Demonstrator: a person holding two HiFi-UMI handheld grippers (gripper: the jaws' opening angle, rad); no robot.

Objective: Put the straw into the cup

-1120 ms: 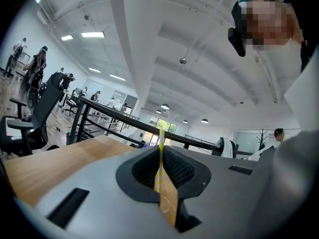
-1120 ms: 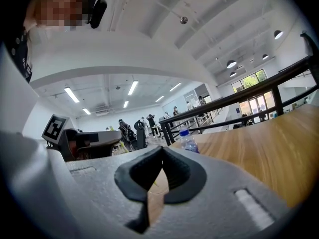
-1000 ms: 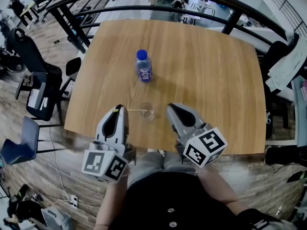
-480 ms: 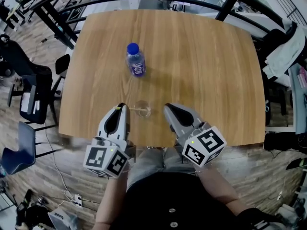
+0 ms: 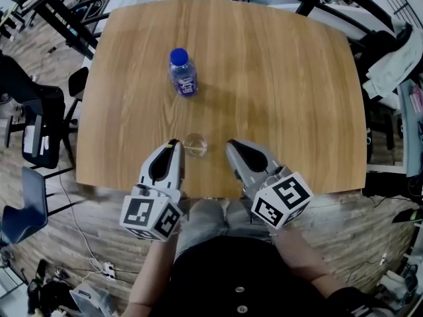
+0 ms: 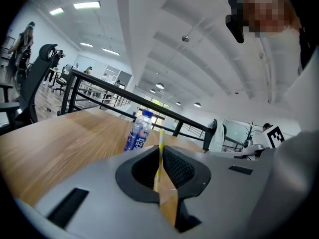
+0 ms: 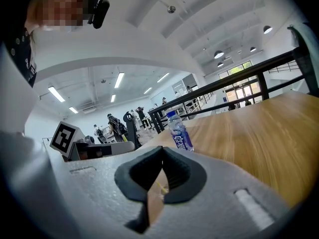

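A small clear cup [image 5: 195,144] stands on the wooden table [image 5: 277,78] near its front edge. My left gripper [image 5: 174,142] is just left of the cup, shut on a thin yellow-and-white straw [image 6: 161,136]. In the left gripper view the straw stands up between the closed pads. In the head view its free end [image 5: 186,146] reaches toward the cup's rim; whether it is inside I cannot tell. My right gripper [image 5: 231,145] hovers just right of the cup, jaws shut and holding nothing [image 7: 162,149].
A blue-capped water bottle [image 5: 183,72] stands upright farther back on the table, also seen from both grippers [image 6: 139,131] [image 7: 179,132]. Black railings run behind the table. Office chairs [image 5: 39,131] are at the left and a white garment [image 5: 390,58] hangs at the right.
Both grippers have sunk toward the table. The left one has brought the straw closer, so its tip now sits right beside the cup. The cup and bottle stay put.
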